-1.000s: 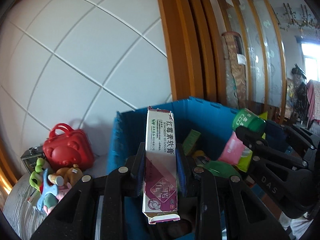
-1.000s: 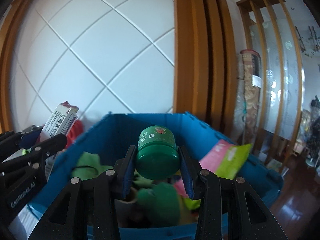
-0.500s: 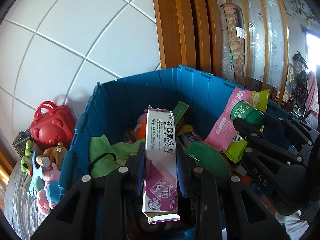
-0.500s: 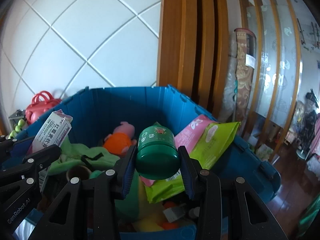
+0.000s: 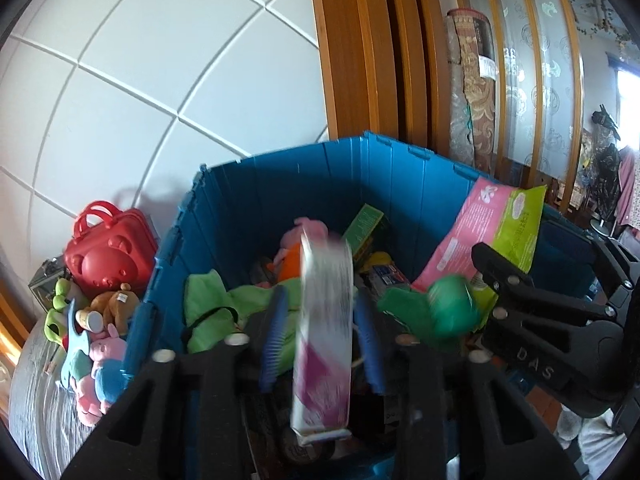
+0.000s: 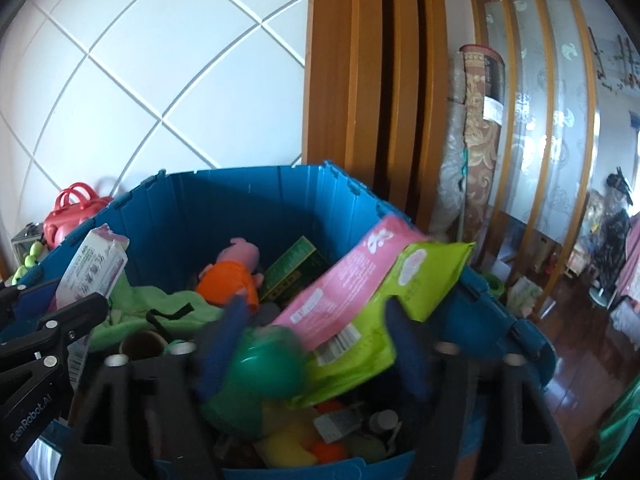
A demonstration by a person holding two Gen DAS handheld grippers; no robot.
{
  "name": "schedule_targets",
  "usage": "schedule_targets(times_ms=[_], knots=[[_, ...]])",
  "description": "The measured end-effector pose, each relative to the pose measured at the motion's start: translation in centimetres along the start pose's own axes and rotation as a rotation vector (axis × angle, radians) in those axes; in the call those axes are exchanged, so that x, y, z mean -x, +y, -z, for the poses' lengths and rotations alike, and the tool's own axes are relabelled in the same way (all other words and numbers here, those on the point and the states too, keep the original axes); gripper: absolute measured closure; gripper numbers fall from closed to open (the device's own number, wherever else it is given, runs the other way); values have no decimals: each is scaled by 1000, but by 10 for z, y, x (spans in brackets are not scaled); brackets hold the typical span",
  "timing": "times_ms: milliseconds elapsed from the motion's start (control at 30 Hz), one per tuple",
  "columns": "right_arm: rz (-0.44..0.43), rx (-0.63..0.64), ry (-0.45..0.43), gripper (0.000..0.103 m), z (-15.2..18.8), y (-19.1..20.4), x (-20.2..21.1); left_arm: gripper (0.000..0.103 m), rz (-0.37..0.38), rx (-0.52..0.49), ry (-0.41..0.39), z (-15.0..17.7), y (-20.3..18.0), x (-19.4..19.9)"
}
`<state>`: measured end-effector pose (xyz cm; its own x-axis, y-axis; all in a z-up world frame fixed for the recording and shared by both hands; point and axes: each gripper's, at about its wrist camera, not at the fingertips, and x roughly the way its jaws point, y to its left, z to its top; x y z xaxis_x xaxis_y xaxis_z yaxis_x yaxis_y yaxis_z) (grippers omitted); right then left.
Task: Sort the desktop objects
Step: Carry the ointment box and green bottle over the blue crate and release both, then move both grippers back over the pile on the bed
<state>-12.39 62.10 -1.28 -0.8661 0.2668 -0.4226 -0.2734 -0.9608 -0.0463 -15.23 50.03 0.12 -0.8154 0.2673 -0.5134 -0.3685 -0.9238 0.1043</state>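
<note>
A: Both sets of jaws are opening. The left gripper (image 5: 320, 340) has spread clear of the ointment box (image 5: 324, 332), which blurs between the pads, over the blue crate (image 5: 400, 176).

B: Same for the right gripper (image 6: 316, 348): the green jar (image 6: 260, 376) is loose and tilting.

A: The risk? The jar could bounce off the pink-and-green packet (image 6: 360, 300) leaning on the rim and knock it out.

B: Farther back, the plush pig (image 6: 236, 268) only cushions things.

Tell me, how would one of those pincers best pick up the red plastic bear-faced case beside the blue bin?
Grip the looped handles on top of the red plastic bear-faced case, coming down from above. It stands upright with handles uppermost and free, while soft toys crowd its front and the blue plastic bin flanks it.
</note>
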Motion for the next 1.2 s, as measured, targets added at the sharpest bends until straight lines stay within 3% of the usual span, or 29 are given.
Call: schedule_targets(times_ms=[33,133,200,267,667,867,1200], knots=[[1,0,-8,22,-1,1,2,44,0,1,-19,0,1,4],[9,-4,-32,17,-2,1,10,34,-12,2,-66,-1,3,15],[7,-6,-52,15,-3,1,17,33,-12,9,-92,-1,6,22],[8,-5,-70,1,-3,2,24,33,-16,14,-119,-1,9,29],[-57,5,-247,0,-12,35,70,33,-121,115,-186,17,68,67],[-162,33,-320,0,-17,79,88,33,-238,175,-204,35,121,91],[-311,101,-360,0,-19,187,115,33,-372,304,-150,84,247,116]])
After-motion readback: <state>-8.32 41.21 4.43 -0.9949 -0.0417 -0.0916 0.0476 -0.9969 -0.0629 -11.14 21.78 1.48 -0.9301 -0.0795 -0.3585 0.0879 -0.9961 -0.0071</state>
